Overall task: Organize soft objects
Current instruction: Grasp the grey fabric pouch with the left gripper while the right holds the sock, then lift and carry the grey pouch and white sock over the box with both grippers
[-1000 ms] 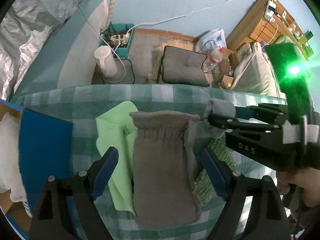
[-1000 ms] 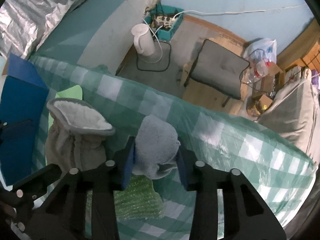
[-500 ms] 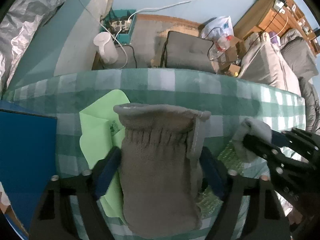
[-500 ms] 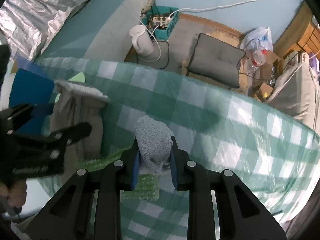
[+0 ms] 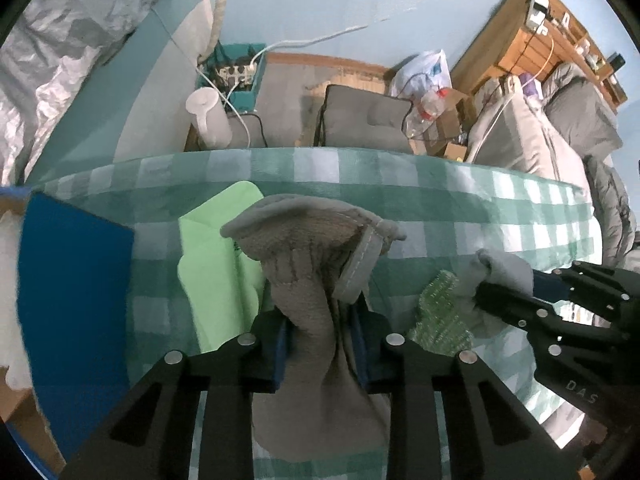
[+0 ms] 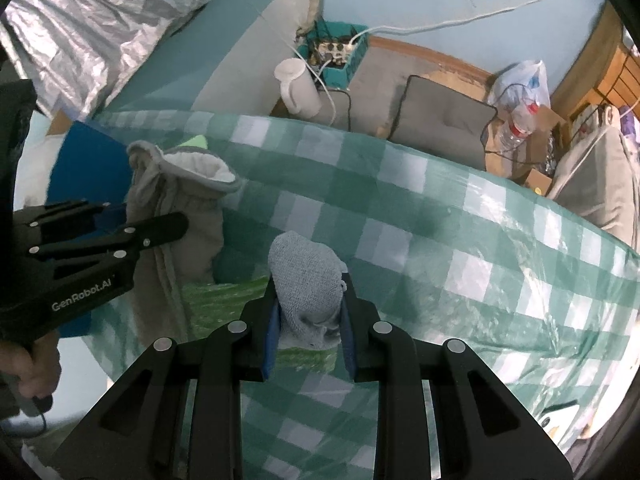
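— While clamped in the left gripper [image 5: 322,344], grey mitten [image 5: 316,276] pointing cuff-first at the tablecloth's [image 5: 460,200] far edge.
— Right gripper [image 6: 308,332] pinching knitted sock [image 6: 306,280] (alongside, nearer the right edge); blue box [image 5: 72,288] leftward, mitten's side.

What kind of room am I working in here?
Most likely a lived-in bedroom or home room, not a lab. A table under a green checked tablecloth stands over a floor with a grey cushion, a white kettle by a power strip, and bedding heaped beside a wooden shelf.
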{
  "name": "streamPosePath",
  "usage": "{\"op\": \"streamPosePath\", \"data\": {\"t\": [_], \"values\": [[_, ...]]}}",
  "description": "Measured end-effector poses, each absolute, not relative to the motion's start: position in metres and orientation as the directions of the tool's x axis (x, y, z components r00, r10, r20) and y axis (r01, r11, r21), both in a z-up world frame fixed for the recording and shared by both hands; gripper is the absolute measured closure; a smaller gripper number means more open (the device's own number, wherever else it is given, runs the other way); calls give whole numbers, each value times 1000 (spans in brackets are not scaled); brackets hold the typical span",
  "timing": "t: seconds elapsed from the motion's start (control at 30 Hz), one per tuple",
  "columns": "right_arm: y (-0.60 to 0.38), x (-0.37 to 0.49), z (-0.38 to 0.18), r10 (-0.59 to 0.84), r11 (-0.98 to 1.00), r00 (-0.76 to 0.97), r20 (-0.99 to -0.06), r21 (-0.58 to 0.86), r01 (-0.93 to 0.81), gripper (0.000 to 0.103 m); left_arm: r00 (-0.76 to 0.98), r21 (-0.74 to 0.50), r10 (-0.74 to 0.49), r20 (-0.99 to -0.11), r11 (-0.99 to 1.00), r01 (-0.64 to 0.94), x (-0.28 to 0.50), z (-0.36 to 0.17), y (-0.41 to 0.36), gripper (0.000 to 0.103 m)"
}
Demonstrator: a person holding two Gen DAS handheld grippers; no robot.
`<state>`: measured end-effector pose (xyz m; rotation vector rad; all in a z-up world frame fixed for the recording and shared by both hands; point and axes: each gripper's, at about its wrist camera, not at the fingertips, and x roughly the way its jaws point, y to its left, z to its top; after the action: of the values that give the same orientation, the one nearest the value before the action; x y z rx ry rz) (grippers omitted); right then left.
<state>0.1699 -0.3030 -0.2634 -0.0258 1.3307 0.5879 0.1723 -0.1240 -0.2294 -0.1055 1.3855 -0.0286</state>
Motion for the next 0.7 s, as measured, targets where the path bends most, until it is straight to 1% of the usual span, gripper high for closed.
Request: {"op": "streamPosePath", "data": {"t": [0.27,0.7], "values": [[-294,152,-253,412,833,118,-904,321,-450,79,248,-121,-97,-964,989,-82,144,-205,-110,77],[-284,123,-227,424,814,151,-893,303,-496,79,348,-149,-106,-931,984,-96,93,-162,-92,78]]}}
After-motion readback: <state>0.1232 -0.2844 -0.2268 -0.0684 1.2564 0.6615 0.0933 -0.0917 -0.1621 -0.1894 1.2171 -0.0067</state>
